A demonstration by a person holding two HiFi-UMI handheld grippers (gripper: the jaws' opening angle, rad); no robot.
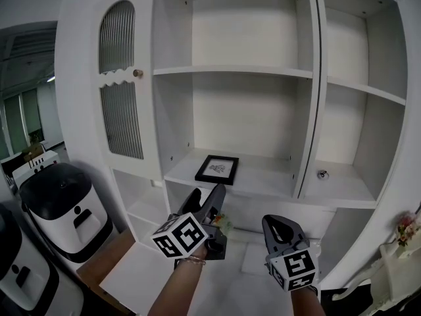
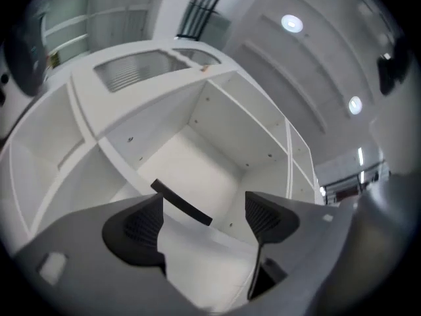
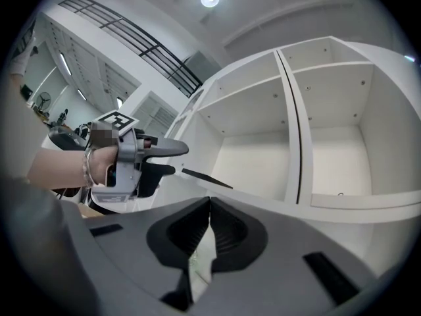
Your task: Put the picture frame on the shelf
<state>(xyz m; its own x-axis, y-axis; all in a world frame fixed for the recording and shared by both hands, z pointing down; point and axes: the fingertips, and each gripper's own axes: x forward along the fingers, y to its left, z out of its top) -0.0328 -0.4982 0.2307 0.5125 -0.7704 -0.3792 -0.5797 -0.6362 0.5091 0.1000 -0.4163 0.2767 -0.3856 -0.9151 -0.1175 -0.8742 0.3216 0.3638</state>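
Pretty bright and even, lit by round ceiling lights (image 2: 292,23), only soft shadows inside the white shelves (image 1: 230,70). Heavy fisheye bending, dark vignette corners on both gripper views.

Lower middle shelf (image 1: 266,176): the left part is occupied by the picture frame (image 1: 217,169), laid flat; bare board is left to its right, up to the upright divider (image 1: 308,110). The compartment above is open-fronted. Right shelf (image 1: 345,188): a small round fitting (image 1: 322,174) is set near the divider. The left column is closed off by a ribbed-glass door (image 1: 120,91).
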